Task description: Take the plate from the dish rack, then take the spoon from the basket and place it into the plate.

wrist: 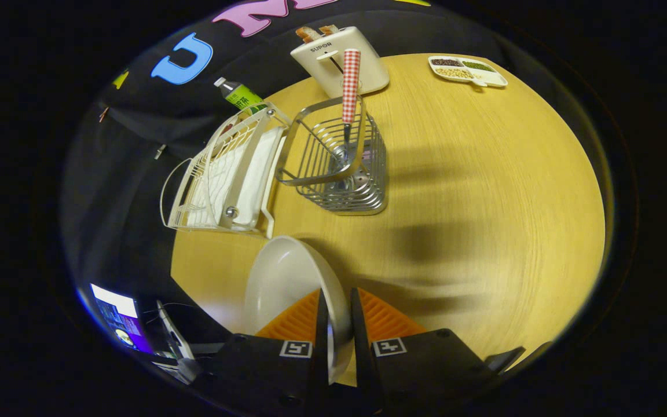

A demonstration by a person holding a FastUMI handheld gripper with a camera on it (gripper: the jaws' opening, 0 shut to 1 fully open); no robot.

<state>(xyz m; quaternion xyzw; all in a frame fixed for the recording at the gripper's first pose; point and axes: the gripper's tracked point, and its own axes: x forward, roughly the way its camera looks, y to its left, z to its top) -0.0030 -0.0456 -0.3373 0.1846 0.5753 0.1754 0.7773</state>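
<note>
My gripper [339, 324] is shut on the rim of a white plate [287, 284], which stands on edge between the fingers, above the wooden table [484, 202]. Beyond the plate stands a wire basket [339, 168] holding a spoon [350, 98] with a red-and-white checked handle, upright, bowl down. To the left of the basket sits the white dish rack [223, 174] with its drip tray, near the table's edge.
A cream toaster [339, 58] with bread slices stands behind the basket. A green-labelled bottle [239, 94] lies behind the rack. A divided dish of beans [466, 69] sits at the far right. A lit screen [116, 321] shows off the table, lower left.
</note>
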